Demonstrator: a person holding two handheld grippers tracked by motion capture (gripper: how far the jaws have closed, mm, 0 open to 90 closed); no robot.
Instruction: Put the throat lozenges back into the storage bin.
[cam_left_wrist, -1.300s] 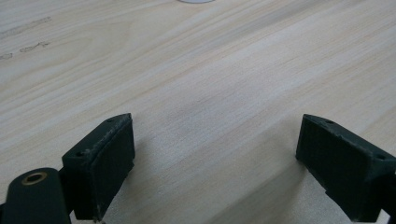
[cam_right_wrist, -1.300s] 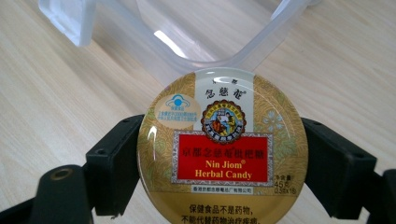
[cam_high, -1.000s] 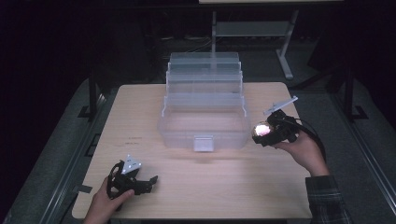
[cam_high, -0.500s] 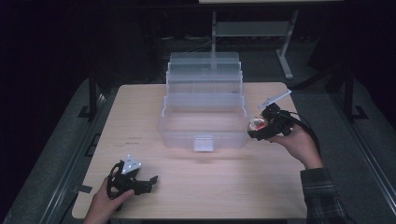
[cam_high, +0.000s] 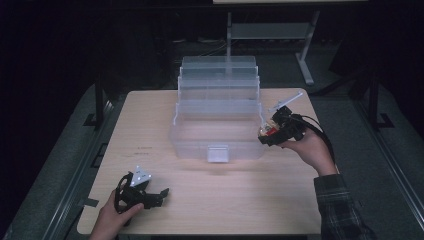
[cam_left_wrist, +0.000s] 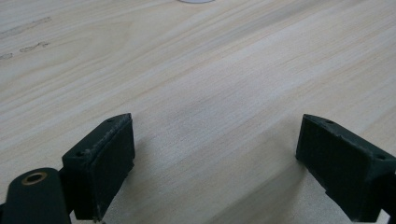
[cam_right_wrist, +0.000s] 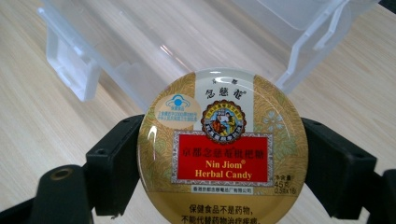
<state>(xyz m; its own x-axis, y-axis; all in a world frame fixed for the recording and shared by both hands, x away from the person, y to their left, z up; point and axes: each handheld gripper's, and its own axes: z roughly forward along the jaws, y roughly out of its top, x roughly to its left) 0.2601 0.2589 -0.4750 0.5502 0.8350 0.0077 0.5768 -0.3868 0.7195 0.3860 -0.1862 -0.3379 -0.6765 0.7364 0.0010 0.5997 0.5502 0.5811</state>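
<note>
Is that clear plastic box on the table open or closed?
Open. The clear box has its tiers stepped back like stairs, and its bottom compartment looks empty.

Candy tin (cam_right_wrist: 222, 149) bottom cut off by frame edge; lowest label text unreadable.

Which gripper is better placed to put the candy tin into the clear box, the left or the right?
Right, probably. The right gripper already clamps the candy tin beside the clear box. The left gripper rests open near the table's front edge.
</note>
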